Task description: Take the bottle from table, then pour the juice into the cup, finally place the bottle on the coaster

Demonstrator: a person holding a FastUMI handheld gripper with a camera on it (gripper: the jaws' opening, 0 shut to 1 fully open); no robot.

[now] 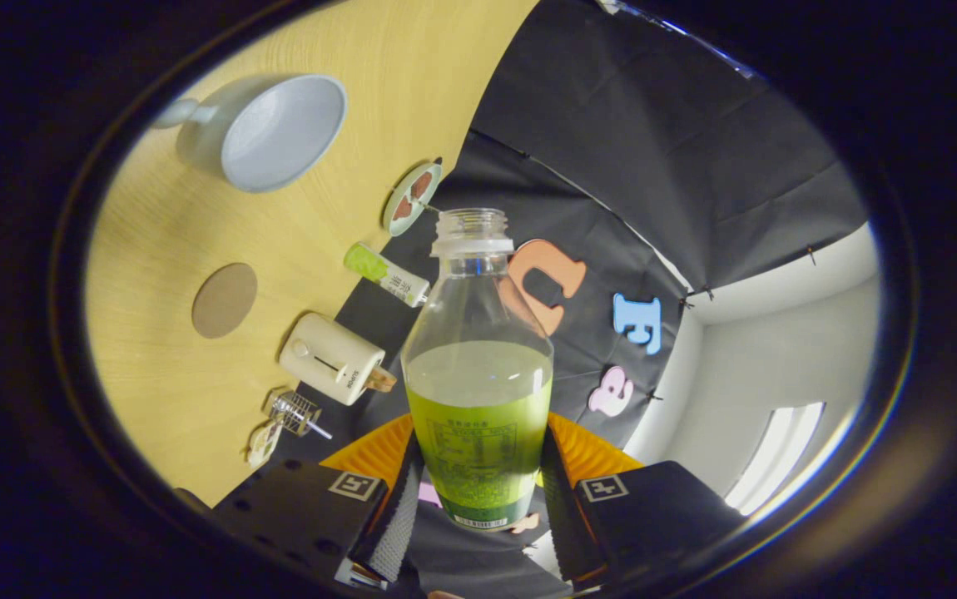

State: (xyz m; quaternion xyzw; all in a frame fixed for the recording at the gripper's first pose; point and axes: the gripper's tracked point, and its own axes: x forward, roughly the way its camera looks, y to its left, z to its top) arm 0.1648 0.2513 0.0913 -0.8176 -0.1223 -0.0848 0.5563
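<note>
I have the uncapped bottle (478,366) clamped between both fingers of my gripper (478,507), lifted off the counter (162,249) and tipped sideways toward the cup (275,133), with the round coaster (225,299) nearer, so the juice can, I judge, soon pour.

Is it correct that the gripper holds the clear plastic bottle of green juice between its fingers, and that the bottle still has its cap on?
Not quite. In the gripper view the gripper does hold the clear plastic bottle of green juice between its fingers, both pressing on it, but the bottle has no cap: its threaded neck is open.
</note>
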